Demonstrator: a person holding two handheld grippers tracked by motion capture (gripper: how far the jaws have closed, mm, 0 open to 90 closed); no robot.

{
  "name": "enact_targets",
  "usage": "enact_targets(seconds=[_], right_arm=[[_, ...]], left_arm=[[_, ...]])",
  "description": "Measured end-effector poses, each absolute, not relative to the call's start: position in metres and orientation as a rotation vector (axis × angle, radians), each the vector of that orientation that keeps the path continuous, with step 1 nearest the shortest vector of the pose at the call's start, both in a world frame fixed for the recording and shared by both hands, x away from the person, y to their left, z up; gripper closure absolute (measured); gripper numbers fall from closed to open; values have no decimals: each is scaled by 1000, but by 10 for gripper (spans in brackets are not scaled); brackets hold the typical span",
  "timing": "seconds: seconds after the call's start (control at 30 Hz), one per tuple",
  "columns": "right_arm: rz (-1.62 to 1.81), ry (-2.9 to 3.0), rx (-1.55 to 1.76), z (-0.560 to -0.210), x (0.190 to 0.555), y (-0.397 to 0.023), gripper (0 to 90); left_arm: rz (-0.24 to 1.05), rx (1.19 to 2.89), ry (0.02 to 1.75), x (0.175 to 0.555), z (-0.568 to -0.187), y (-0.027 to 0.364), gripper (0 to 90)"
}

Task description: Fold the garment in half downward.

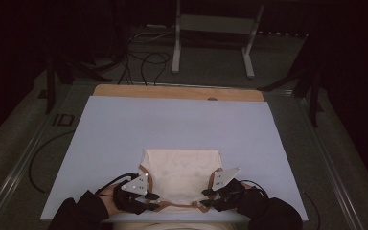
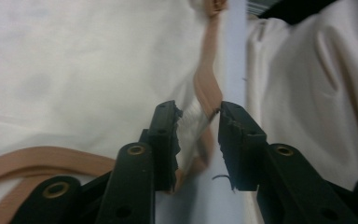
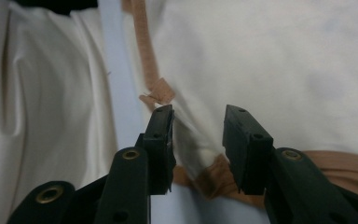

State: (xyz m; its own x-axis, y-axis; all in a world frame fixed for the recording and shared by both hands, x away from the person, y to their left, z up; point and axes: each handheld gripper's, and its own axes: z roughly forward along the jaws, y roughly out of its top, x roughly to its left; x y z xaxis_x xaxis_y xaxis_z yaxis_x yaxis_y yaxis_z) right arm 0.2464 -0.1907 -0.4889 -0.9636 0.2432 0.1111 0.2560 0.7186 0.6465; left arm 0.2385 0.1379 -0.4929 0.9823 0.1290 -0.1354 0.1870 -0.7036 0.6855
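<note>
Tan trim (image 2: 206,79) btwn parted jaws, left gripper view — high view: whole cream garment (image 1: 182,173).

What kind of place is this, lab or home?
Likely a lab recording station: a table with a pale blue mat, loose cables on the grey floor, a metal stand behind, dark surrounds. A cream garment lies on it.

So the table (image 1: 124,91) is wood, but you only see a strip of it at the far edge, since a pale lavender sheet (image 1: 124,134) covers the rest. A cream garment with tan trim (image 1: 182,172) lies flat on the sheet's near edge.
</note>
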Motion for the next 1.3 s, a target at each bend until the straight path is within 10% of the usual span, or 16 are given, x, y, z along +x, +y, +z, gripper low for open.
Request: enact_targets(seconds=[0.67,1.3], right_arm=[[-994,-2827,-340,-504,229,-186,671],[-1289,-2795,-546,-473,251,-203,140]], left_arm=[[-110,2325,233,228,-498,149,411],[1,2274,322,239,-483,152,28]])
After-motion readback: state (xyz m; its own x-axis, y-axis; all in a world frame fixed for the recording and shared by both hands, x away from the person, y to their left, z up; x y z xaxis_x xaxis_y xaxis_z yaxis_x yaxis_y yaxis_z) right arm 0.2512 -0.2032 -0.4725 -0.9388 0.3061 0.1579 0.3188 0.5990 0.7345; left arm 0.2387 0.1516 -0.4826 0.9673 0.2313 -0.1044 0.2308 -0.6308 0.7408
